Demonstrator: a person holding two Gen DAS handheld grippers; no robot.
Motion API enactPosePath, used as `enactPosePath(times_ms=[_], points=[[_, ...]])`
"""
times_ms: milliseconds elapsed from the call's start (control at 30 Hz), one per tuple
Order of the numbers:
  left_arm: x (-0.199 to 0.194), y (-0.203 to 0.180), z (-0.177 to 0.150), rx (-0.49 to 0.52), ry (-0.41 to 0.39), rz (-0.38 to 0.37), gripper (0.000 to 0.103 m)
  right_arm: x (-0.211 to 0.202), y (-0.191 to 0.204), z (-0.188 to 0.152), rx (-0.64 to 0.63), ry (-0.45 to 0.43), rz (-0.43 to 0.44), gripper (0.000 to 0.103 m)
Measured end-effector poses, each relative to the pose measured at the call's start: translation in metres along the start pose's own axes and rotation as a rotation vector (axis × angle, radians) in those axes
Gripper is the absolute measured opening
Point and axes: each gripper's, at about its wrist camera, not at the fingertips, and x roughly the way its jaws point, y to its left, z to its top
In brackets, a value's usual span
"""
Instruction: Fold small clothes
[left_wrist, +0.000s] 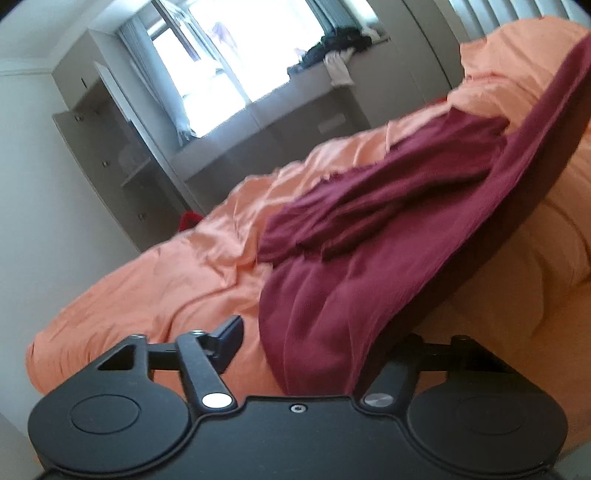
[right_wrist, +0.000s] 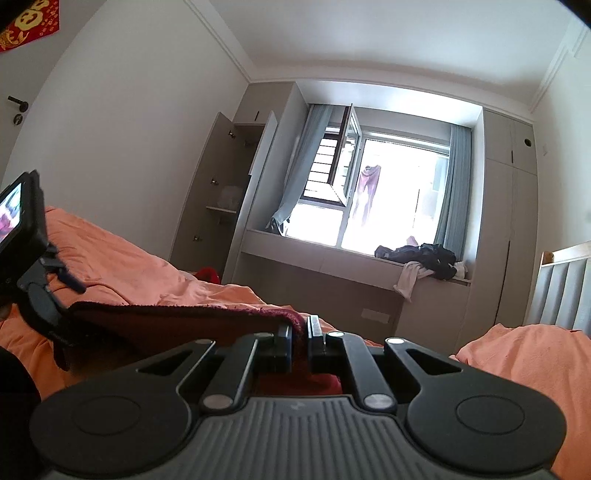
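Maroon garment (left_wrist: 369, 236) hangs lifted over the orange bed (left_wrist: 166, 280). My right gripper (right_wrist: 300, 343) is clenched on its edge; my left gripper (left_wrist: 321, 339) is spread wide, cloth draping between its fingers.

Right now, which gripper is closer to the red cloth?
Right. The right gripper is shut on the red cloth's edge. The left gripper looks open, with cloth draped between its fingers, not pinched.

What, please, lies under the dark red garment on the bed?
Under the dark red garment lies the orange bedsheet, visible around it. Whatever lies beneath its folded layers is covered. The right gripper has its jaws shut on one edge.
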Motion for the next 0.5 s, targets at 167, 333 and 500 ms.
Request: enactPosePath(times_ms=[167, 333, 500], points=[[0.012, 0.008, -0.011, -0.044, 0.056, -0.011, 0.032, 0.005, 0.004, -0.003, -0.013, 0.024, -0.023, 0.008], [0.006, 0.012, -0.017, -0.053, 0.003, 0.010, 0.011, 0.004, 0.007, -0.010, -0.032, 0.038, -0.033, 0.008], [-0.010, 0.008, -0.008, -0.080, -0.093, 0.091, 0.006, -0.002, 0.012, -0.018, -0.025, 0.032, -0.077, 0.007]])
